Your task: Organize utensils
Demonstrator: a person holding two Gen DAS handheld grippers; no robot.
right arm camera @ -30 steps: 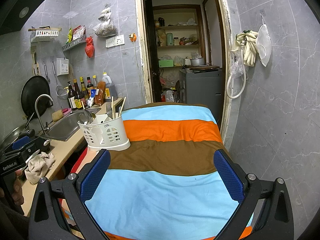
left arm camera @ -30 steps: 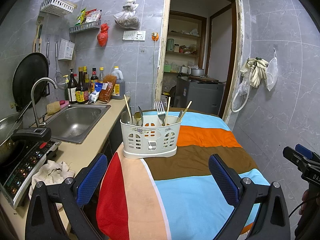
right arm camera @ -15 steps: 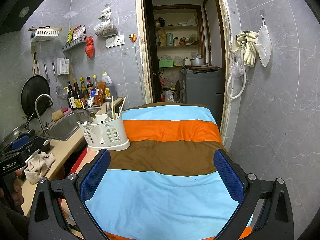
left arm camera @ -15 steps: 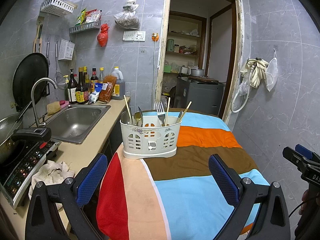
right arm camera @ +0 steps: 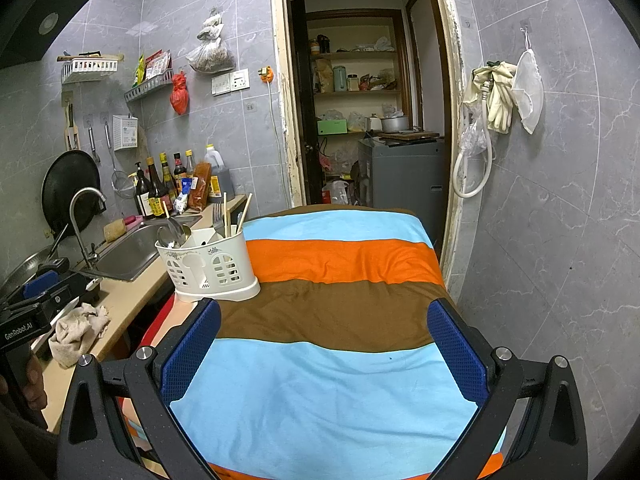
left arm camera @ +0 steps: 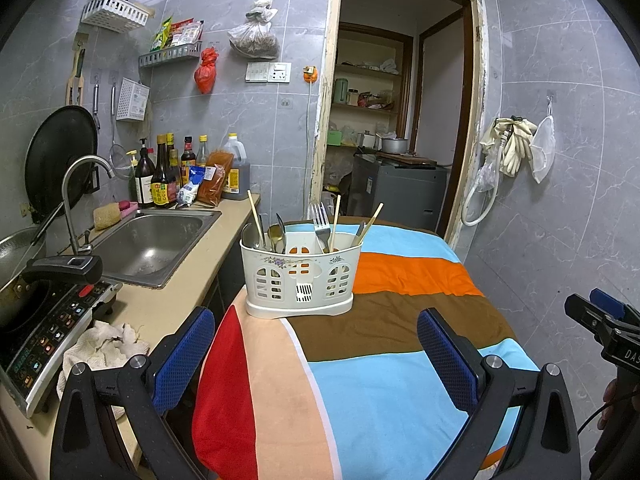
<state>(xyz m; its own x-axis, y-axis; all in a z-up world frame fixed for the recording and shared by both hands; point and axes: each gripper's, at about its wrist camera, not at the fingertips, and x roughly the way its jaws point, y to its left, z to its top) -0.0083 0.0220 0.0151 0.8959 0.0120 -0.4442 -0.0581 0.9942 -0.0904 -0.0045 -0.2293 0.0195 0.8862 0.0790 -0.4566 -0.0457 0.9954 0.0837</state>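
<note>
1. Nothing has changed over the last second: in both wrist views the scene matches the earlier pictures, with no utensil shifted and neither gripper nearer to anything.
2. The left hand-held gripper [left arm camera: 316,354] hangs above the striped cloth [left arm camera: 360,360] with its blue pads wide apart and nothing between them.
3. The right hand-held gripper [right arm camera: 324,350] is likewise spread open and empty, pointed at the bare blue and brown bands of the cloth.
4. The task's things all stand in the white utensil caddy [left arm camera: 300,276], which sits at the cloth's far left corner, just beside the sink [left arm camera: 152,244].
5. In its left compartment are spoons [left arm camera: 276,236] and one chopstick [left arm camera: 255,218]; toward the right are a fork [left arm camera: 320,220] and more chopsticks [left arm camera: 370,220]. Whether a further piece leans among them is hard to tell at this size.
6. No loose utensil lies on the covered surface, so I judge the sorting either finished or paused: one chopstick apart from the others may be the only thing left to regroup.
7. Any next reach would have to go forward and left to the caddy, which is light and could tip.
</note>
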